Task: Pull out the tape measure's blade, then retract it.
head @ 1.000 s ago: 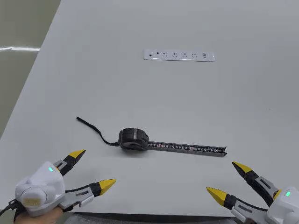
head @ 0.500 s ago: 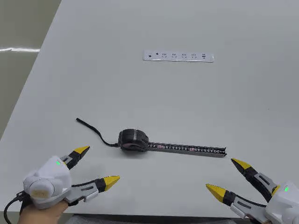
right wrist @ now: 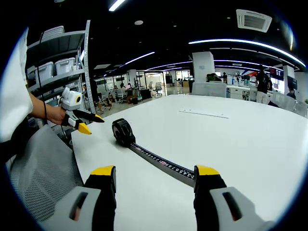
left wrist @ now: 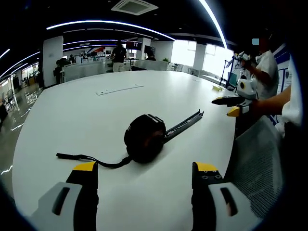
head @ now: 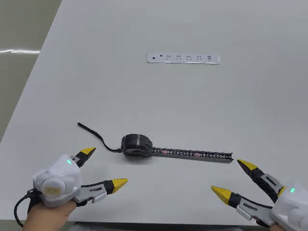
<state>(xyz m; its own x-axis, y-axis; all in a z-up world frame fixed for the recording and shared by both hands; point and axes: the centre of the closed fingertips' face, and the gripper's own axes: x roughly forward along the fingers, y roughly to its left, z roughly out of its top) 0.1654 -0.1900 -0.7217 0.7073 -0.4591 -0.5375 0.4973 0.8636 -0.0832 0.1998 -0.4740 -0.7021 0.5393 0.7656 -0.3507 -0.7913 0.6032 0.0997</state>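
Note:
A black tape measure lies on the white table, its dark blade drawn out to the right and its wrist strap trailing left. My left gripper hovers open near the front edge, left of the case and apart from it. In the left gripper view the case sits ahead of the open gripper. My right gripper stays open just below the blade's end hook, holding nothing. The right gripper view has the blade running between its yellow tips, with that gripper open.
A white power strip lies flat at the far middle of the table. The table's left edge borders a grey floor. People and desks stand far off in the gripper views.
My left gripper has edged slightly forward and right toward the strap end of the case. The right gripper shifted little. Tape measure and blade have not moved.

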